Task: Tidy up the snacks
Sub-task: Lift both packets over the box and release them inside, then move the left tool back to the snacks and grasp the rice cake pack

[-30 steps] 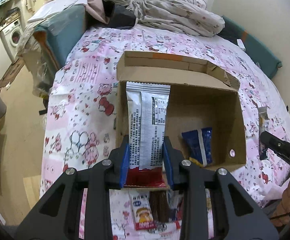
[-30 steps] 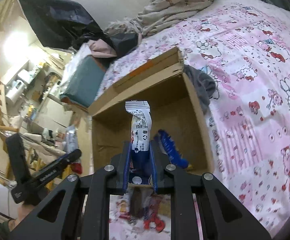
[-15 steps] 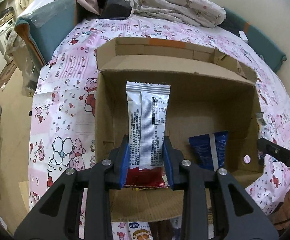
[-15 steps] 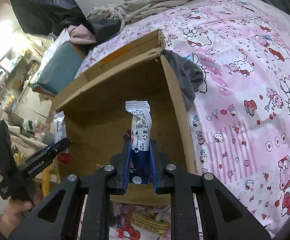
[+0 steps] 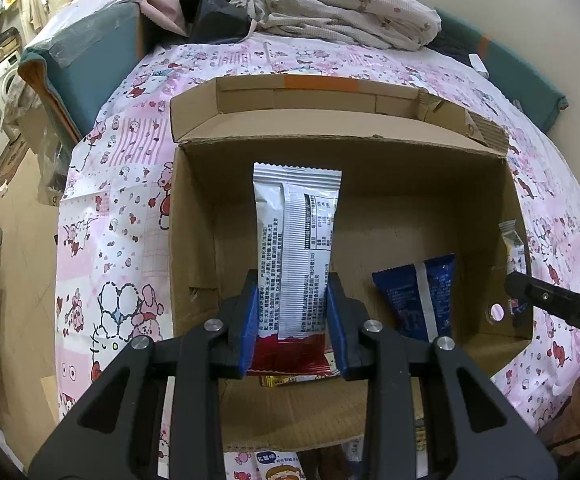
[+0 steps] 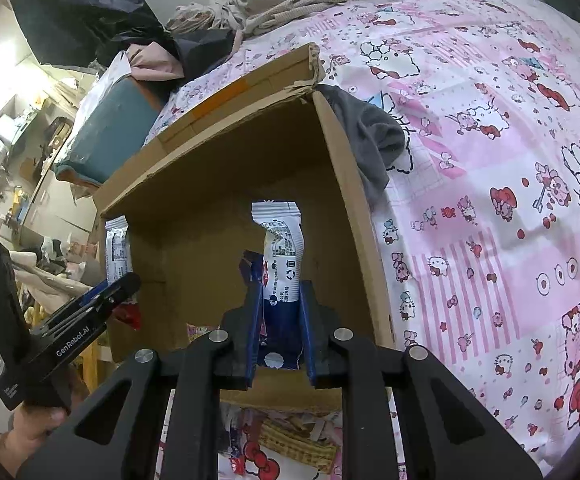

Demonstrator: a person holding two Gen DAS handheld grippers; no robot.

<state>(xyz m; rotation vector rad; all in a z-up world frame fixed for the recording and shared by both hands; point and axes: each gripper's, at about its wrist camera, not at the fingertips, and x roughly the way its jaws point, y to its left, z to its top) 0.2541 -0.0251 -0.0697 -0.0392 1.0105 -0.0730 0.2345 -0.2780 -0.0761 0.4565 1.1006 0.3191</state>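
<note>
An open cardboard box [image 5: 194, 240] lies on the pink bed with a blue snack packet [image 5: 418, 296] leaning inside it. My left gripper [image 5: 292, 284] is shut on a silver-white packet with a red end [image 5: 296, 220], held upright over the box's left half. My right gripper [image 6: 280, 292] holds a white and blue packet [image 6: 282, 240] upright over the box [image 6: 218, 200] near its right wall; its jaws are opening, and the pads still touch the packet. Each gripper shows in the other's view: the right gripper [image 5: 550, 304] and the left gripper [image 6: 118, 284].
Several loose snacks [image 5: 278, 464] lie on the pink patterned sheet [image 6: 490, 200] below the box's near flap. A grey cloth [image 6: 374, 140] sits against the box's right side. A crumpled quilt [image 5: 350, 12] and a teal bundle [image 5: 90, 52] lie beyond. A hand [image 6: 38, 420] grips the left tool.
Both grippers have sunk toward the box with their packets, so the box fills more of each view. Over the last half second they have held almost still.
</note>
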